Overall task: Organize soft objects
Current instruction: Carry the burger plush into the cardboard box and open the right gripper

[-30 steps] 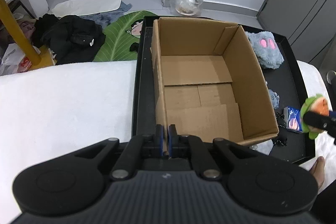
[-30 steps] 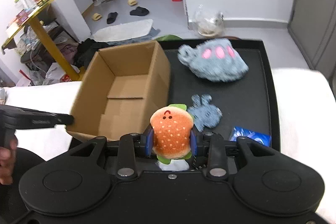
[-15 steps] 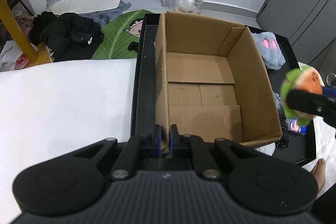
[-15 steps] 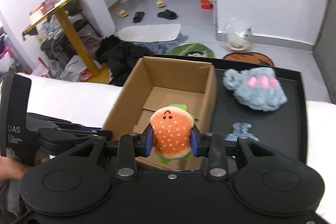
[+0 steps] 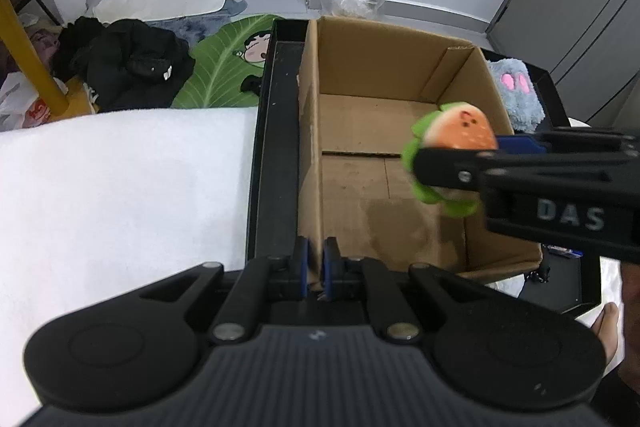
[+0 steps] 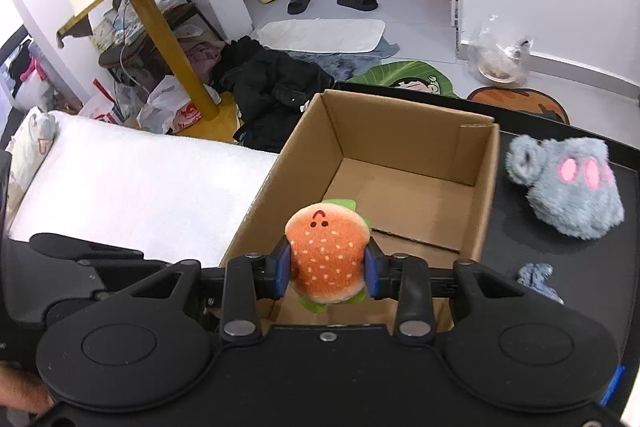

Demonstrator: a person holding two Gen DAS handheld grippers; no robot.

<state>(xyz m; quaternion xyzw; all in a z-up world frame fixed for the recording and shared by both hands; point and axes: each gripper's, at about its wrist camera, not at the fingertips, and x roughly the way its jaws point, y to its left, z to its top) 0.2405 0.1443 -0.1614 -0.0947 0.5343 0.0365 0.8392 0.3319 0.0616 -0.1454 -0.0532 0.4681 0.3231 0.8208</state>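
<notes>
Burger plush (image 6: 326,259), orange speckled bun, green lettuce frill, tiny frown

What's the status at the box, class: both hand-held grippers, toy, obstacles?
Left hand-held gripper shut on cardboard box near wall. Right hand-held gripper holds burger plush above box opening. Box empty, nothing in the way.

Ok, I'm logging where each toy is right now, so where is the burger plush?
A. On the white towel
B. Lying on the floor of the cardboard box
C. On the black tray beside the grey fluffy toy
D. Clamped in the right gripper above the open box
D: the right gripper pinches the burger plush over the empty cardboard box.
</notes>
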